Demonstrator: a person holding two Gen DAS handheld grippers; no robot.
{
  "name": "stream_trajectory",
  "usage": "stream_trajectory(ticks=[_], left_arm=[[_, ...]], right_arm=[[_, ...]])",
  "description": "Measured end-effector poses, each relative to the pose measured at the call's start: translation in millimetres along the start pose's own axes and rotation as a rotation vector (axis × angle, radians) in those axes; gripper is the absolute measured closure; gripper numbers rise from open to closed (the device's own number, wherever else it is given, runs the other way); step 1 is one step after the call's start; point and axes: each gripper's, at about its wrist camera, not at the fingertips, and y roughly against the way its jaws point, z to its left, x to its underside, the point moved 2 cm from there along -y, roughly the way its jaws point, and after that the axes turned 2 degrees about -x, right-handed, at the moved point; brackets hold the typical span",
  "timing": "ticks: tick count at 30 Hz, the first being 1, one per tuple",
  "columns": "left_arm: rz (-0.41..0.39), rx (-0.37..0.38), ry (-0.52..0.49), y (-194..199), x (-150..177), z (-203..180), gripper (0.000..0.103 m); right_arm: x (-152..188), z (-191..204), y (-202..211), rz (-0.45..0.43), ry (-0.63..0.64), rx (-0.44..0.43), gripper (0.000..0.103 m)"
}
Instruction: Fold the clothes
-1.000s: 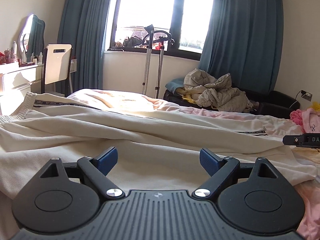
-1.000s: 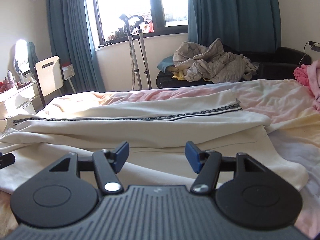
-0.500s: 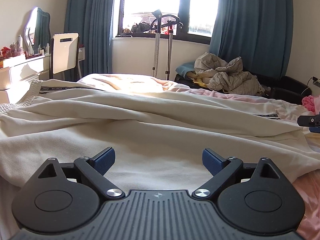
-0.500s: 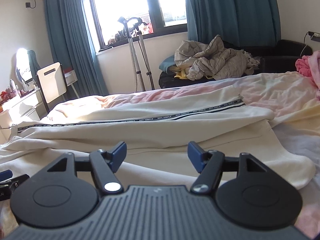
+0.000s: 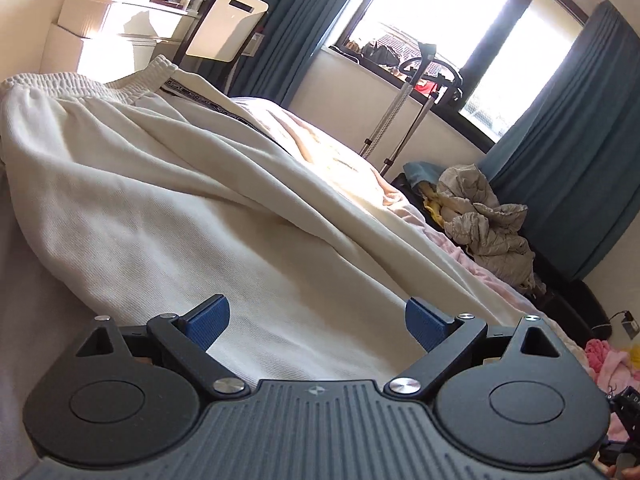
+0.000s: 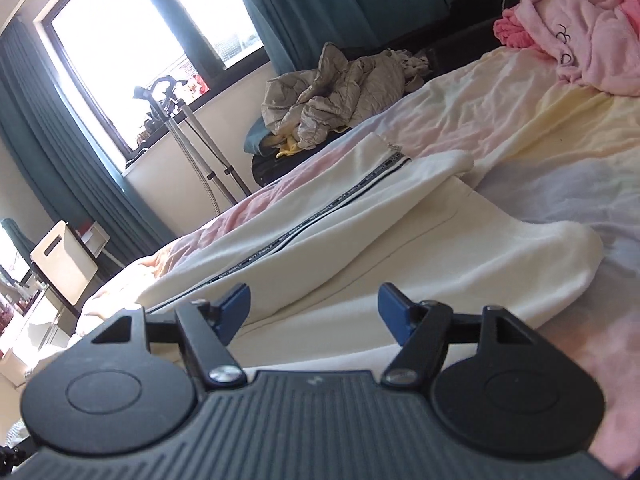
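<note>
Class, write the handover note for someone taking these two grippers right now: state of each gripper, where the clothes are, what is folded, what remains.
Left gripper: jaws open, nothing between them, over the waistband half of the trousers.
Right gripper: jaws open and just widening, nothing gripped, over the leg ends.
Trousers: cream, laid lengthwise across the bed, one leg lying over the other, striped side seam up, waistband at the left end, cuffs at the right.
Done: trousers appear halved leg on leg.
Left: take waistband and cuffs, fold end to end. The pink garment by the far right edge is unfolded.
</note>
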Motion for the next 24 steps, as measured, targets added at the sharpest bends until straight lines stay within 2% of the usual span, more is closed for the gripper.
stream_trajectory(ticks=[2,6,8,10,11,13,18,20,24], left_arm=[[-0.029,-0.022,0.089,8,-11,17,0.006],[-0.055,-0.139,0.278,21,-36,63,0.006],[-0.058,-0.164,0.396,25,-43,87,0.006],[-0.047,-0.184,0.546,31,-48,117,0.006],[-0.050,-0.192,0.589,33,-52,129,0.006],[-0.069,-0.209,0.635,37,-60,148,0.006],[-0.068,-0.233,0.679,21,-78,174,0.006],[-0.061,-0.214,0.694,11,-83,182,0.006],[-0.069,-0.129,0.714,-7,-85,189,0.007]], right_arm=[[-6,-20,3,-0.024,-0.098,0.041,0.032],[-13,-62,16,-0.095,-0.296,0.121,0.032],[-14,-81,25,-0.135,-0.378,0.175,0.032],[-11,-94,29,-0.152,-0.442,0.190,0.032],[-8,-102,31,-0.149,-0.477,0.208,0.032],[-2,-114,31,-0.136,-0.542,0.243,0.032],[17,-129,12,-0.038,-0.703,0.204,0.031],[24,-134,2,-0.004,-0.760,0.192,0.031],[12,-134,-14,-0.045,-0.683,0.216,0.033]])
